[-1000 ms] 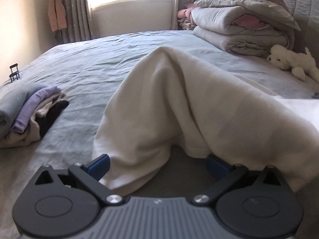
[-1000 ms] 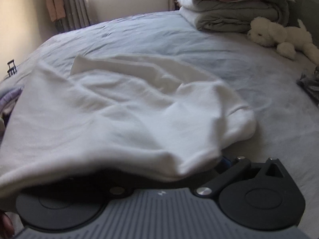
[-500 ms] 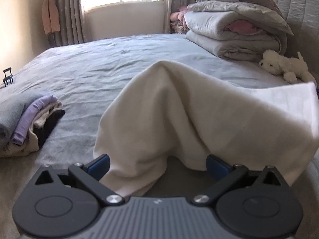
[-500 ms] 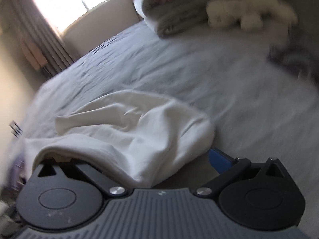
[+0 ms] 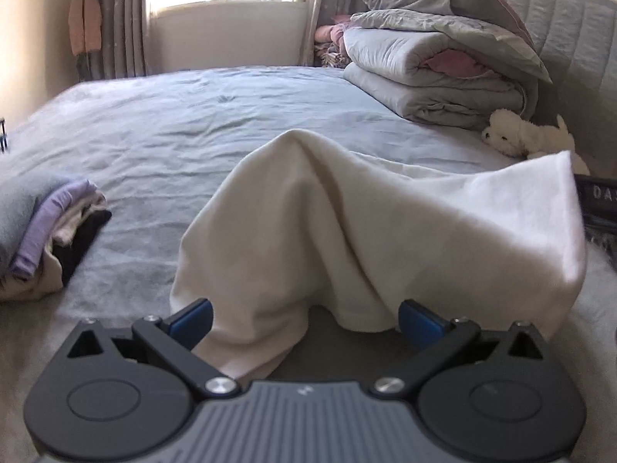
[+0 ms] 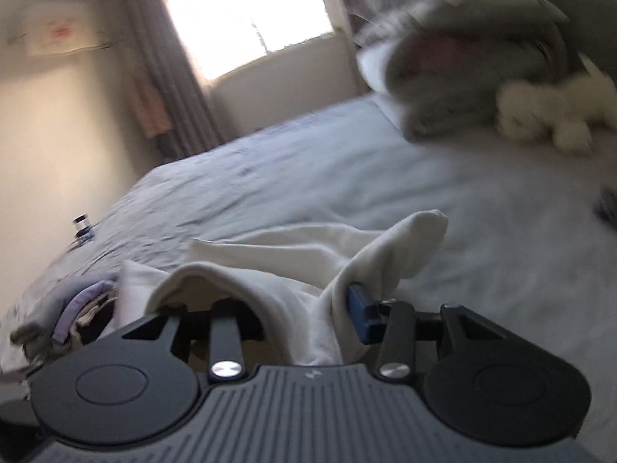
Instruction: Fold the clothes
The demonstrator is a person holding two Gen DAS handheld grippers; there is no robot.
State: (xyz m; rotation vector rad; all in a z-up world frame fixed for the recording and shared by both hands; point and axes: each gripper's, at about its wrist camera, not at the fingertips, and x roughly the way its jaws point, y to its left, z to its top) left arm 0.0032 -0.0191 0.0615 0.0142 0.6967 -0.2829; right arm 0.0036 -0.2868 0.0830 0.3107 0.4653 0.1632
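A cream garment point(image 5: 347, 223) lies bunched on the pale blue bed sheet point(image 5: 193, 123). Its near hem drapes between the blue pads point(image 5: 193, 318) of my left gripper point(image 5: 304, 320), which stands open wide and does not press on it. The garment's right corner is held up off the bed. In the right wrist view the same garment point(image 6: 293, 254) covers the left finger. My right gripper point(image 6: 312, 308) is closing its jaws on a raised fold. Its right blue pad point(image 6: 360, 316) lies against the cloth.
A stack of folded clothes point(image 5: 46, 231) sits at the left of the bed. Folded duvets point(image 5: 443, 69) and a white plush toy point(image 5: 520, 137) lie at the far right by the headboard. A dark item point(image 5: 597, 200) shows at the right edge.
The right gripper's jaws have narrowed from wide onto a fold, and it has risen and tilted. The garment's right corner stands higher. The left gripper has stayed put, open.
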